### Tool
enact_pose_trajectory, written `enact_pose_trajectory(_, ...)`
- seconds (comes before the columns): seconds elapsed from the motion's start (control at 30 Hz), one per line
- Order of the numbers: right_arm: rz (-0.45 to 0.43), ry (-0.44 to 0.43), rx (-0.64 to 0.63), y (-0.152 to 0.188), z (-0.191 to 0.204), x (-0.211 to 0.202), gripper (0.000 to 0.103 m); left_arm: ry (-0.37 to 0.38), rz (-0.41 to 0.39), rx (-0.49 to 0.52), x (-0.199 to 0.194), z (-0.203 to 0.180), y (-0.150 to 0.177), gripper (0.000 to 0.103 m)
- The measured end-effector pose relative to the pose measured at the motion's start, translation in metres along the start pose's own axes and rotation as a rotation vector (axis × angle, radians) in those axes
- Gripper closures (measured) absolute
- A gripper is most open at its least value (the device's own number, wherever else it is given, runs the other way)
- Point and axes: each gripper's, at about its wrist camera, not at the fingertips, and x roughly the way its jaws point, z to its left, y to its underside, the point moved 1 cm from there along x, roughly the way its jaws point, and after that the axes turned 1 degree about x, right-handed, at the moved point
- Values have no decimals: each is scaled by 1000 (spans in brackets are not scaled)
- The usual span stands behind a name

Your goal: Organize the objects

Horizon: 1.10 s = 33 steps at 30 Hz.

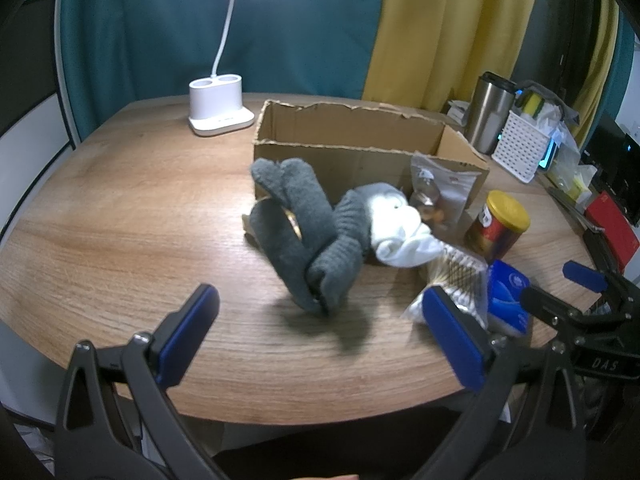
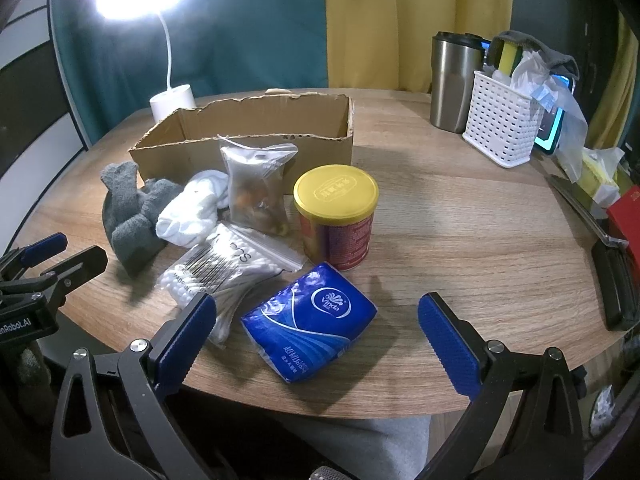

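Note:
An open cardboard box stands on the round wooden table. In front of it lie grey socks, a white sock, a clear snack bag, a yellow-lidded can, a cotton swab bag and a blue tissue pack. My left gripper is open and empty, short of the grey socks. My right gripper is open and empty, with its jaws on either side of the tissue pack.
A white desk lamp stands behind the box. At the right are a steel tumbler, a white perforated basket with sponges and bags, a red box and a dark tool.

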Motion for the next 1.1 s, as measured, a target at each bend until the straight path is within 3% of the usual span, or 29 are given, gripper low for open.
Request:
enact_pose_trajectory(0.57,13,-3,1,3,2,3,1,-2,4,-3,1,0,3,1)
enact_pose_trajectory(1.1,95,-10,37,10,1,30,0,5,43,-1,14,-1,10,1)
